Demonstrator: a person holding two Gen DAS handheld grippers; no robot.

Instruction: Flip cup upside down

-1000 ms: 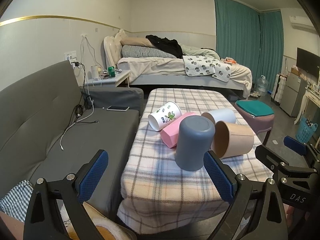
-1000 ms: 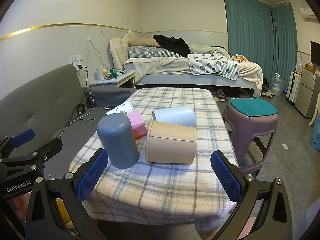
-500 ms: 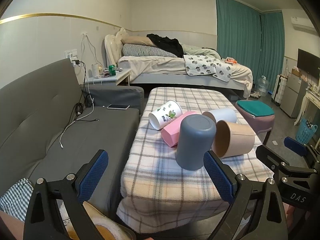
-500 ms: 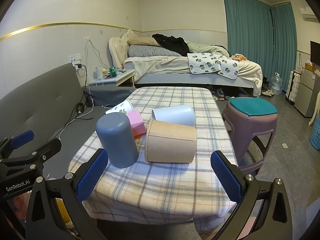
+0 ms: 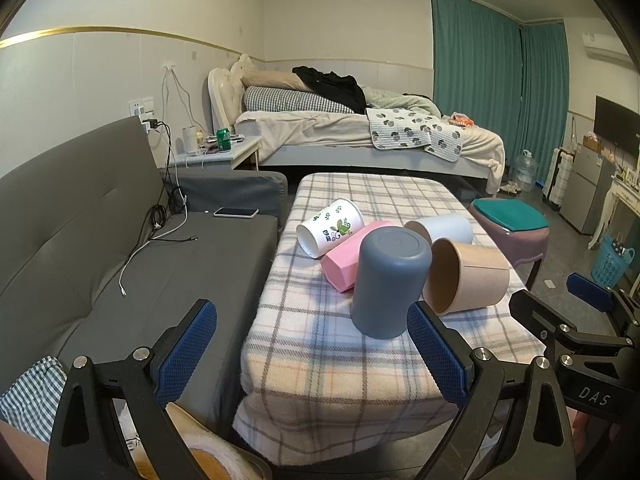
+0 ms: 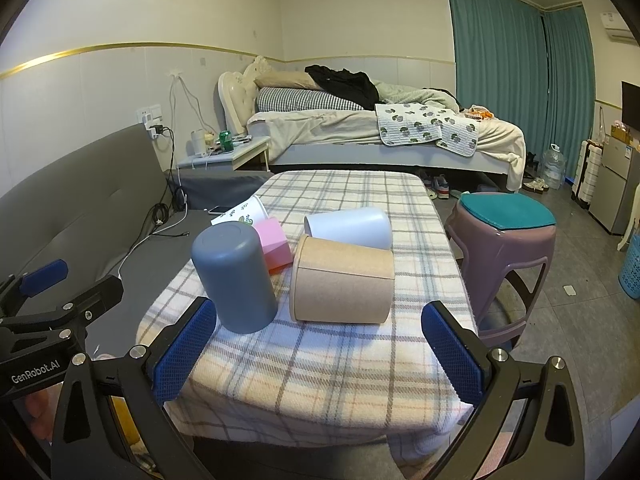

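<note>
A blue-grey cup [image 5: 388,280] [image 6: 234,278] stands upside down near the front of the plaid-covered table [image 5: 360,360] [image 6: 320,368]. Behind it several cups lie on their sides: a tan one [image 5: 466,276] [image 6: 342,280], a pink one [image 5: 348,256] [image 6: 274,242], a pale blue one [image 5: 440,230] [image 6: 350,226] and a white patterned one [image 5: 330,228] [image 6: 244,212]. My left gripper [image 5: 312,352] is open and empty, short of the table's front edge. My right gripper [image 6: 318,352] is open and empty, also in front of the table.
A grey sofa [image 5: 80,248] with a phone [image 5: 236,212] and cables is left of the table. A purple stool [image 6: 504,240] with a teal cushion stands to the right. A bed [image 5: 360,136] lies behind.
Both grippers stay open and nearly still; the views shift only slightly. The cups have not moved.
</note>
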